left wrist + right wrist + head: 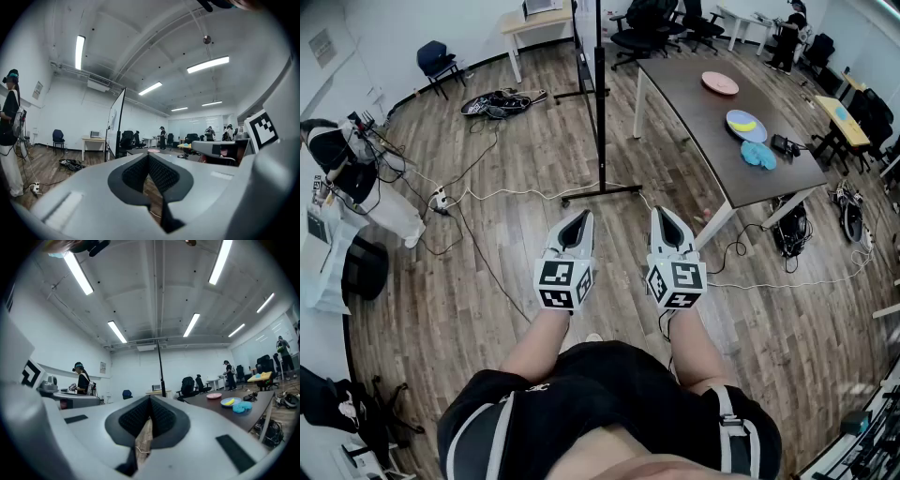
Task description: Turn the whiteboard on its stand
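The whiteboard stands edge-on on its wheeled stand on the wood floor, ahead of both grippers. In the left gripper view the whiteboard shows as a thin tilted panel; in the right gripper view only a dark upright post of the whiteboard is seen. My left gripper is shut with nothing in it, well short of the stand's base. My right gripper hangs beside it, also shut and empty. Their tips meet in the gripper views: left gripper, right gripper.
A dark long table with plates stands right of the stand. A white cable runs across the floor by the base. A person stands at far left. Office chairs and a small desk stand behind.
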A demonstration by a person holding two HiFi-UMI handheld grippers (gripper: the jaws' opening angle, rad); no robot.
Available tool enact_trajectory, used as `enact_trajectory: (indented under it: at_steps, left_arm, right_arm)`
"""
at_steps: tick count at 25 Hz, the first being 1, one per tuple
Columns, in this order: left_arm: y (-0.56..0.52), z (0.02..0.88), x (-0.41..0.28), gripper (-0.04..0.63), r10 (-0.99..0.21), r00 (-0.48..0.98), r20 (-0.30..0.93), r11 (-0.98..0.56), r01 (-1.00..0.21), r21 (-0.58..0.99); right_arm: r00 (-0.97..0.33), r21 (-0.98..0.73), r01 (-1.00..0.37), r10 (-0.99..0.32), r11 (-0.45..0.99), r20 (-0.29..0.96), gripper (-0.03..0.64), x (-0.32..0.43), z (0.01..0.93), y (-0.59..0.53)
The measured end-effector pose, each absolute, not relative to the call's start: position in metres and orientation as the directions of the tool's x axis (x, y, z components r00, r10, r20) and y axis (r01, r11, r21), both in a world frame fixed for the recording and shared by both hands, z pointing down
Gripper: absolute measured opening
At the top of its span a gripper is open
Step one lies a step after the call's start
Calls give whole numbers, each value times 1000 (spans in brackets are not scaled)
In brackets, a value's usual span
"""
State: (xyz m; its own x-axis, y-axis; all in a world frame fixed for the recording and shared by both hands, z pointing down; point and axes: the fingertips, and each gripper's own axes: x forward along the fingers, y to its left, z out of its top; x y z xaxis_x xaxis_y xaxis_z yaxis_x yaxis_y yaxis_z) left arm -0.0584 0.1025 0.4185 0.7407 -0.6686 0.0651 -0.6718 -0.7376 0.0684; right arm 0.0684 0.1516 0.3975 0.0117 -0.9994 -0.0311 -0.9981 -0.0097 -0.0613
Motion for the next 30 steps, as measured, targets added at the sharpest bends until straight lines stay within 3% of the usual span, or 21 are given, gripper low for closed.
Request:
enact_trajectory:
  at_steps: [30]
  left_arm:
    - [22, 437, -123, 8, -666, 741, 81, -738, -671, 70]
  right_arm:
    - [-12, -79, -997, -1000, 12, 3, 5, 3, 423, 75]
